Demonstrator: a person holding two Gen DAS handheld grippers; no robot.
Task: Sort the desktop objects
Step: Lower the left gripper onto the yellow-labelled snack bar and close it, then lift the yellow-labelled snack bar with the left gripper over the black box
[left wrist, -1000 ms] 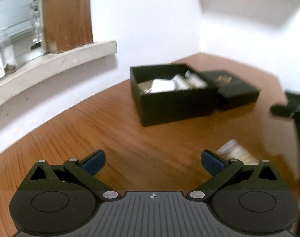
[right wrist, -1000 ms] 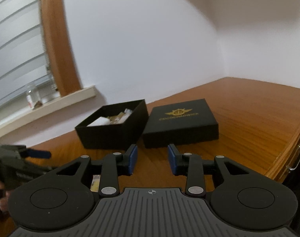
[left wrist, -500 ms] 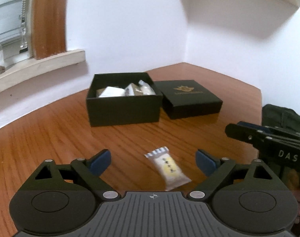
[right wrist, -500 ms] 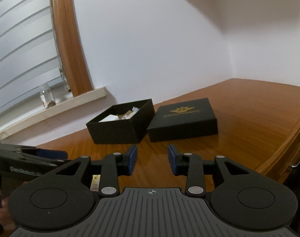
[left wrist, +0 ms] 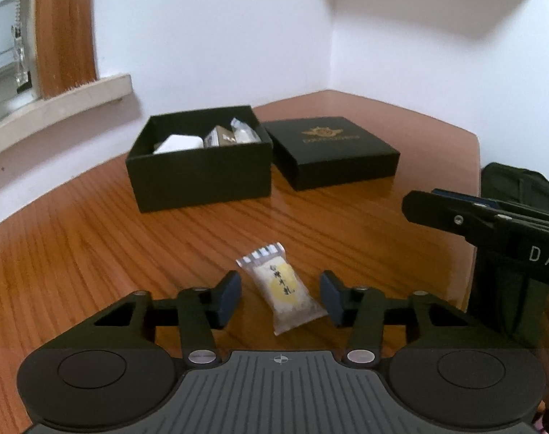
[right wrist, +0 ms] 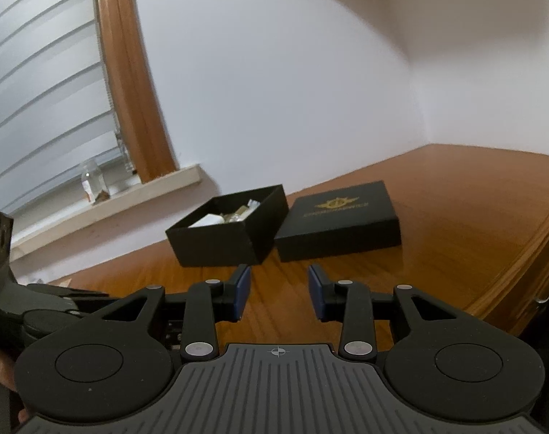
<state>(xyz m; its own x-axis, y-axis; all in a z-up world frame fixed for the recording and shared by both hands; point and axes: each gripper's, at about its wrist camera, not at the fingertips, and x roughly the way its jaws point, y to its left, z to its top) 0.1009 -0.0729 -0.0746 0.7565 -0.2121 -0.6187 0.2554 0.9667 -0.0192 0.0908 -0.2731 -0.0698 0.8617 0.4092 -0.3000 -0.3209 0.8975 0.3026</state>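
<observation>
Your left gripper [left wrist: 280, 298] has just been closing around the snack packet [left wrist: 282, 291] on the desk [left wrist: 93, 253], pads not yet touching; right gripper [right wrist: 279, 291] narrowly apart, empty; the open box [left wrist: 202, 166] waits beyond

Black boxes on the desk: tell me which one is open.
The open black box, nearer the window sill, shows white packets inside. The black lid piece beside it, touching its right side, is shut-topped and bears a gold emblem.

The left gripper [left wrist: 280, 298] has been closing around a snack packet [left wrist: 281, 289] on the table [left wrist: 75, 253], pads not touching yet.
</observation>
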